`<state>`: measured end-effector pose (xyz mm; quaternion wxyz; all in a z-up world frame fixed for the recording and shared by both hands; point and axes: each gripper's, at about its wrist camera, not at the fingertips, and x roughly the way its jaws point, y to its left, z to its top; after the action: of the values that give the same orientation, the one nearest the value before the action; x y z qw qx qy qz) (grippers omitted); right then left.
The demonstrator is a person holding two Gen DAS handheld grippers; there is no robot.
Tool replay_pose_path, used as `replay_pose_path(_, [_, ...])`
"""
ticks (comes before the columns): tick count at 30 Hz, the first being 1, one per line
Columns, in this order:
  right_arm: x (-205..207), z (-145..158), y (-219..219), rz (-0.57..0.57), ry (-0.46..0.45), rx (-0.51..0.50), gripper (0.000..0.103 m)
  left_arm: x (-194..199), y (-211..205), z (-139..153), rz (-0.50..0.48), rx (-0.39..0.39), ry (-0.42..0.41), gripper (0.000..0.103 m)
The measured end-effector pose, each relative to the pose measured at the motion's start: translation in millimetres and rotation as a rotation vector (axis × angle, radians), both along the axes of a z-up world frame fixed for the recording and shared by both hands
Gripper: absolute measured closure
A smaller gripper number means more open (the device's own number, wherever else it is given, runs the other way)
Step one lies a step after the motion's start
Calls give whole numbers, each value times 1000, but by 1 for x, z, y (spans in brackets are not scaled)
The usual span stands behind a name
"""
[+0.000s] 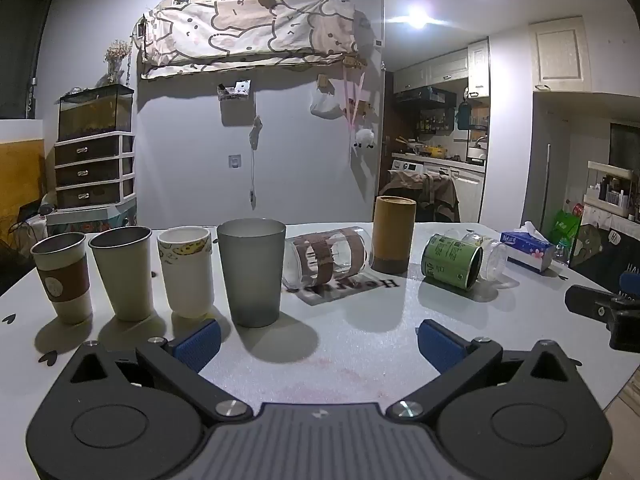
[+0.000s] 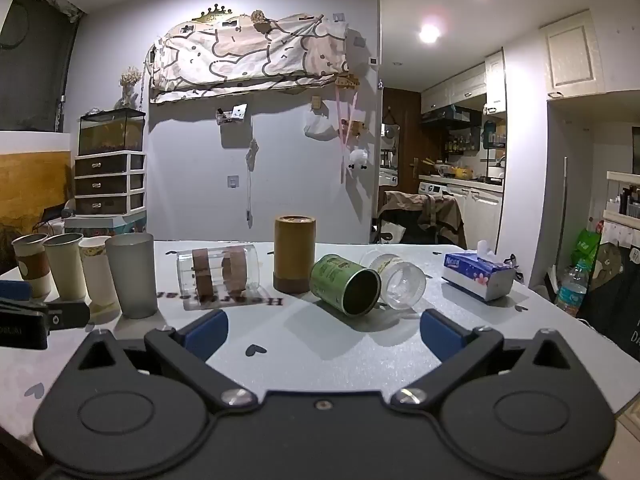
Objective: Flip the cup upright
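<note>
On the white table (image 1: 360, 360), four cups stand upright in a row at the left: a sleeved cup (image 1: 62, 276), a cream cup (image 1: 126, 272), a paper cup (image 1: 187, 270) and a grey tumbler (image 1: 253, 270). The left gripper (image 1: 318, 340) hovers low just before the tumbler, jaws spread wide and empty. Next, a clear glass with brown bands (image 2: 218, 270) lies on its side, touching a brown canister (image 2: 295, 254) standing mouth-down. A green tin (image 2: 347, 283) lies tipped over beside a clear jar (image 2: 398, 278), also on its side. The right gripper (image 2: 322, 334) faces these, jaws released, holding nothing. A tissue box (image 2: 478, 274) sits farthest right.
</note>
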<state>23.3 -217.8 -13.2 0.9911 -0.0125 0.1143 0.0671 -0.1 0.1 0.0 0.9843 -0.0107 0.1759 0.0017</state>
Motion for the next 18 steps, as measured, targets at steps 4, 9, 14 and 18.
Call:
replay_pose_path(4, [0,0,0,2,-2,4,0,-1,0,1,0,3,-5,0])
replay_pose_path(9, [0,0,0,1,3,2,0,0,0,0,0,2,-1,0])
replay_pose_path(14, [1,-1,1,1,6,4,0,-1,-1,0,-2,2,-4,0])
replay_pose_path(18, [1,-1,1,0,7,4,0,0,0,0,1,1,-1,0])
